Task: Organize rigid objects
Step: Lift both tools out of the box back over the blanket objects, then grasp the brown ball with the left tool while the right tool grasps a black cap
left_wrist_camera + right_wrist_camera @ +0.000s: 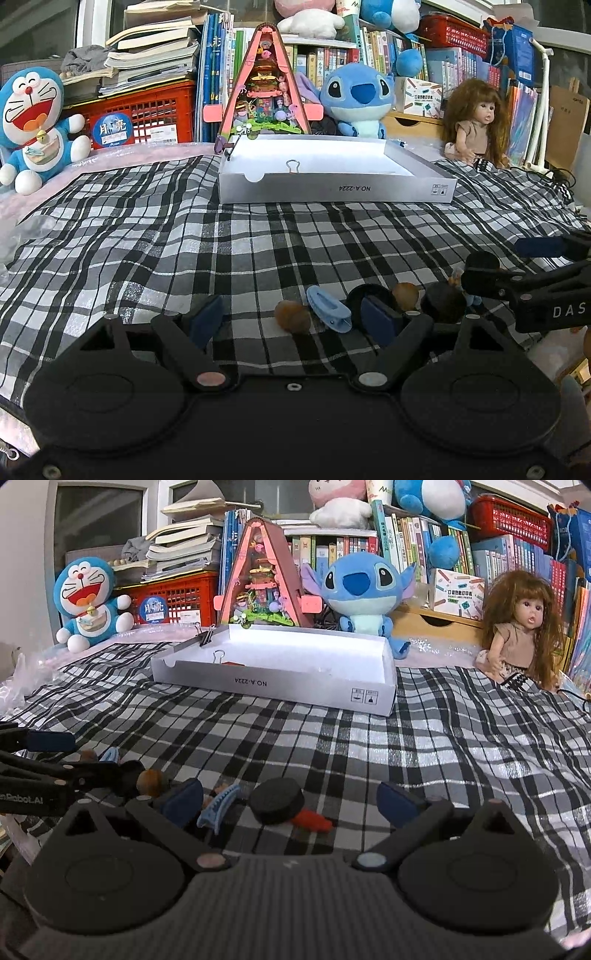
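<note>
Small items lie on the checked cloth (184, 240). In the left wrist view my left gripper (291, 321) stands open around a brown nut-like piece (292, 316) and a light blue hair clip (328, 308), touching neither. A black disc (369, 293) sits behind its right pad; a second brown piece (405, 295) and another black disc (443, 302) lie to the right. In the right wrist view my right gripper (290, 803) is open, with a black disc (277, 801), a blue claw clip (218, 808) and an orange piece (312, 819) between its fingers. The white shallow box (332, 188) (273, 685) stands farther back.
Binder clips (207, 635) (293, 165) sit on the box rim. Behind it stand an A-frame model house (264, 85), a Stitch plush (358, 99), a Doraemon plush (33, 118), a doll (521, 627), red crates and bookshelves. Each gripper shows at the other view's edge.
</note>
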`<action>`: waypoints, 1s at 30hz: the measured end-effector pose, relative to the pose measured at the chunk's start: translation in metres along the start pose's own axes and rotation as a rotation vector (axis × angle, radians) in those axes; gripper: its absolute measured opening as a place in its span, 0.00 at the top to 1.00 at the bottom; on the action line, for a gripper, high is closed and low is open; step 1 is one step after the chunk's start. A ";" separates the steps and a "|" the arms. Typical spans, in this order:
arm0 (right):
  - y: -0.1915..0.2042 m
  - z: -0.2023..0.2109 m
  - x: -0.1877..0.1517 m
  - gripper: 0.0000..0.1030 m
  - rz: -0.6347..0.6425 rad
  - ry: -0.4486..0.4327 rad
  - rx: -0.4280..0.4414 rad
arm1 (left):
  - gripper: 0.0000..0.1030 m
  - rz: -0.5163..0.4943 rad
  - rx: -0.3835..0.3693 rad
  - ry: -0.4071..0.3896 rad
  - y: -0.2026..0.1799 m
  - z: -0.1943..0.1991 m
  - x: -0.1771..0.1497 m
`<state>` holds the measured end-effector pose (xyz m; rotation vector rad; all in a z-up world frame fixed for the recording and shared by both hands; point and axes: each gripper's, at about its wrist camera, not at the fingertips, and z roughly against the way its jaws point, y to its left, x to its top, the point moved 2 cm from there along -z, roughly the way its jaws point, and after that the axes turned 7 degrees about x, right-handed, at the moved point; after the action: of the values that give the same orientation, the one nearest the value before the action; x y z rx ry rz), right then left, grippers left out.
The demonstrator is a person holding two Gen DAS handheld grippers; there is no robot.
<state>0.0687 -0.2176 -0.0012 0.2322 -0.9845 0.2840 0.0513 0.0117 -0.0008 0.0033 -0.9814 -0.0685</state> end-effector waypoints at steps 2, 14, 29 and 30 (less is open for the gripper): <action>0.001 0.000 -0.002 0.01 0.000 0.003 0.006 | 0.22 0.000 -0.002 -0.001 0.000 0.001 -0.001; 0.005 0.009 -0.004 0.30 0.026 -0.040 0.012 | 0.56 -0.010 -0.006 -0.008 0.001 0.010 -0.005; 0.016 0.009 -0.006 0.67 0.107 -0.036 0.005 | 0.76 -0.022 -0.029 -0.003 0.004 0.018 -0.006; 0.016 0.009 -0.006 0.67 0.109 -0.033 0.004 | 0.76 -0.025 -0.024 -0.006 0.004 0.018 -0.006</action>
<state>0.0535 -0.2066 -0.0006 0.1883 -1.0306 0.3825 0.0331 0.0166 0.0046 -0.0063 -0.9860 -0.1036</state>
